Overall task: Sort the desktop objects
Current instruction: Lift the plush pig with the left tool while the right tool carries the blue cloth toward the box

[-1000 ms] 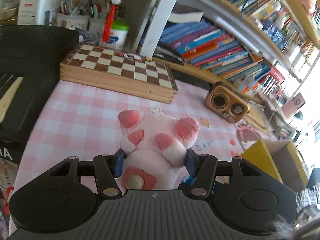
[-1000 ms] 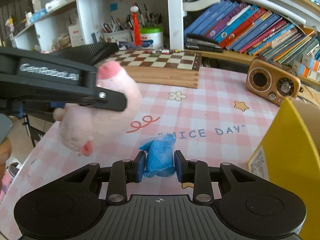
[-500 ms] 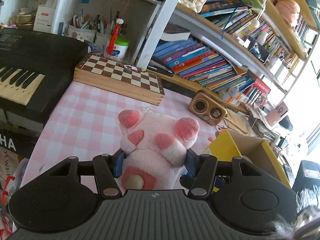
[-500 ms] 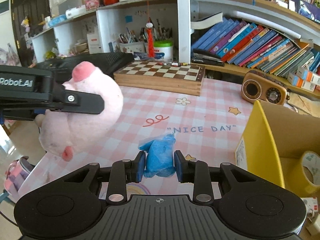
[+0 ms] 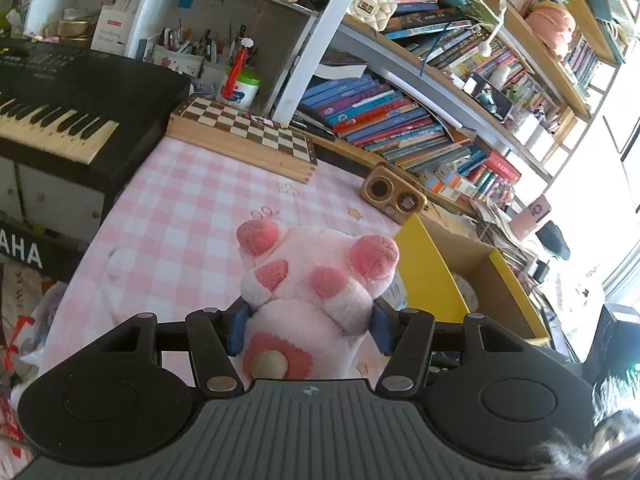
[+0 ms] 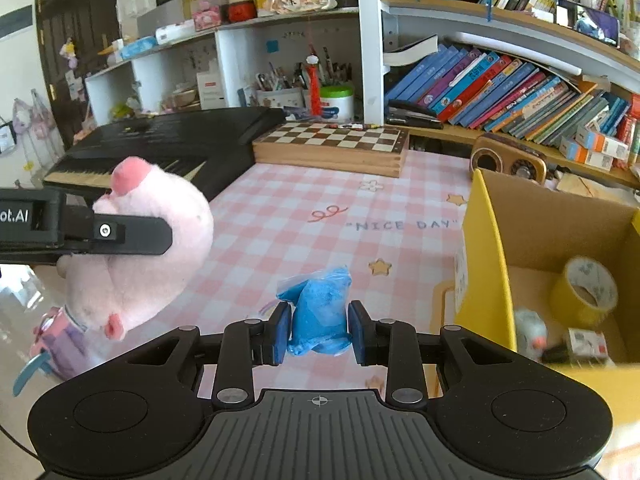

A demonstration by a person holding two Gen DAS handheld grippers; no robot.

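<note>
My left gripper (image 5: 310, 326) is shut on a pink plush toy (image 5: 316, 280) with darker pink paws, held in the air above the checked tablecloth. In the right wrist view the same plush toy (image 6: 152, 248) hangs at the left with a left finger (image 6: 132, 234) across it. My right gripper (image 6: 320, 330) is shut on a crumpled blue packet (image 6: 320, 308), also lifted off the table. A yellow cardboard box (image 6: 486, 248) stands open just to the right; the yellow box (image 5: 432, 280) sits right behind the plush in the left wrist view.
The box holds a yellow tape roll (image 6: 586, 290) and small items. A wooden chessboard case (image 6: 332, 146) and a small wooden radio (image 5: 394, 194) sit at the table's far side. A black keyboard (image 5: 60, 96) flanks the left. Bookshelves (image 6: 500, 88) rise behind.
Both grippers have pulled back and risen with their loads still held. More of the table, the keyboard and the inside of the yellow box has come into view.
</note>
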